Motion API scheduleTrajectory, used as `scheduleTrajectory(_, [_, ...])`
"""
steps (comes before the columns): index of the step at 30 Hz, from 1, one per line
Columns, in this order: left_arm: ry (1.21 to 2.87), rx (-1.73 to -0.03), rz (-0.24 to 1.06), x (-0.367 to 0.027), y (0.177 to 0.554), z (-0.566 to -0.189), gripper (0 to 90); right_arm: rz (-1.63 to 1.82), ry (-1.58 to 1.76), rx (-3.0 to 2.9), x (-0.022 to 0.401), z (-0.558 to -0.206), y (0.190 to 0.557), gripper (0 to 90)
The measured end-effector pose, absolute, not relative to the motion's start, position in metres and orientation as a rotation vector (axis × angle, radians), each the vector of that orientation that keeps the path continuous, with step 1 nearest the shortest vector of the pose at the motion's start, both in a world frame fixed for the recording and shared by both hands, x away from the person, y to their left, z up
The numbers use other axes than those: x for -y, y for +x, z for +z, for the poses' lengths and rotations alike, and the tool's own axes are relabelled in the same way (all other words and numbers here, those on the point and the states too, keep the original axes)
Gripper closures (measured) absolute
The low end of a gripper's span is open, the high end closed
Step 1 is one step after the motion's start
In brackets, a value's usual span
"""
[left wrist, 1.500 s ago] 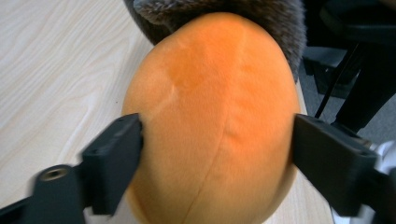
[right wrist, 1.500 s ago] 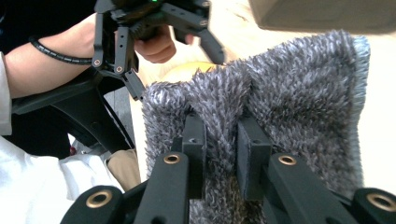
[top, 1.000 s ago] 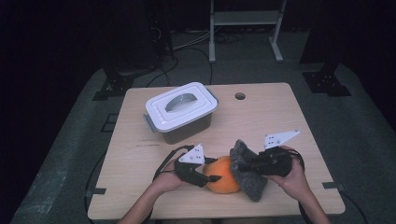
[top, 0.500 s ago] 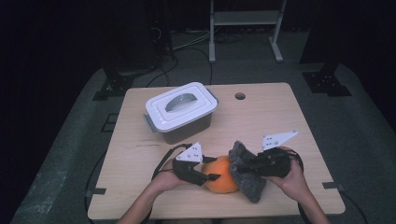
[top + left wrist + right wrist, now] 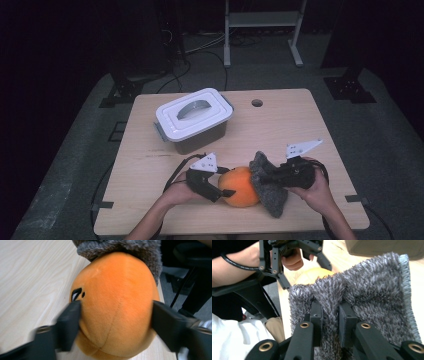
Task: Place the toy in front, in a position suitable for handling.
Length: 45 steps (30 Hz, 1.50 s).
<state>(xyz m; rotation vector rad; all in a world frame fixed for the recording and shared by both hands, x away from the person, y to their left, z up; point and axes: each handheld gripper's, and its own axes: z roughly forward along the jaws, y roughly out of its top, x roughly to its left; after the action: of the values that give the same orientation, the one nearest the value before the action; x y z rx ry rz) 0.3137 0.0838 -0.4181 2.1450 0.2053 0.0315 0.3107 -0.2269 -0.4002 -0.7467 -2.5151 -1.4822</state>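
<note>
The left gripper [image 5: 115, 315] straddles the orange plush toy [image 5: 115, 305], its jaws just opening, pads still touching its sides. Just beside the toy, the right gripper [image 5: 330, 315] stands clamped on a fold of grey fuzzy cloth [image 5: 367, 290].

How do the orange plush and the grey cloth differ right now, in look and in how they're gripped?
The orange plush is round, smooth and full; the grey cloth is flat, shaggy and bunched. The plush sits between the left gripper's widely spread jaws, which have just been opening; the cloth is a thin fold pinched in the right gripper. Both are soft, touch each other and lie at the table's near edge.
</note>
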Motion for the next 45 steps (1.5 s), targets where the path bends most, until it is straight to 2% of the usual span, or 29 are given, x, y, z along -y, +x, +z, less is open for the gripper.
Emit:
scheduleTrajectory(4, [2.144,-0.186,0.038,-0.086,0.31,-0.408,42.1,-1.518,-0.758,2.489,0.229,-0.398,0.309,76.1])
scheduleTrajectory(13, [2.147,-0.162,0.058,-0.086,0.306,-0.401,42.4,-1.544,-0.713,2.516,0.211,-0.392,0.302,76.2])
scheduleTrajectory(15, [2.146,-0.166,0.054,-0.088,0.308,-0.402,39.9,-1.535,-0.714,2.512,0.212,-0.394,0.303,76.2])
scheduleTrajectory(21, [2.126,-0.172,0.047,-0.087,0.311,-0.407,19.7,-1.484,-0.73,2.517,0.22,-0.402,0.309,76.2])
scheduleTrajectory(23, [2.115,-0.201,0.005,-0.087,0.315,-0.413,19.0,-1.48,-0.744,2.515,0.224,-0.403,0.31,76.2])
scheduleTrajectory(24, [2.112,-0.198,-0.008,-0.088,0.316,-0.414,21.1,-1.482,-0.753,2.505,0.225,-0.404,0.311,76.2])
scheduleTrajectory(27, [2.11,-0.184,0.015,-0.09,0.315,-0.412,35.9,-1.492,-0.757,2.492,0.225,-0.404,0.311,76.1])
scheduleTrajectory(29, [2.108,-0.192,0.026,-0.092,0.315,-0.409,40.9,-1.517,-0.756,2.494,0.225,-0.399,0.31,76.2])
scheduleTrajectory(35, [2.096,-0.215,0.087,-0.088,0.311,-0.4,43.9,-1.604,-0.686,2.501,0.211,-0.384,0.302,76.1])
scheduleTrajectory(45, [2.094,-0.225,0.112,-0.089,0.309,-0.395,43.2,-1.528,-0.772,2.507,0.216,-0.403,0.311,76.1])
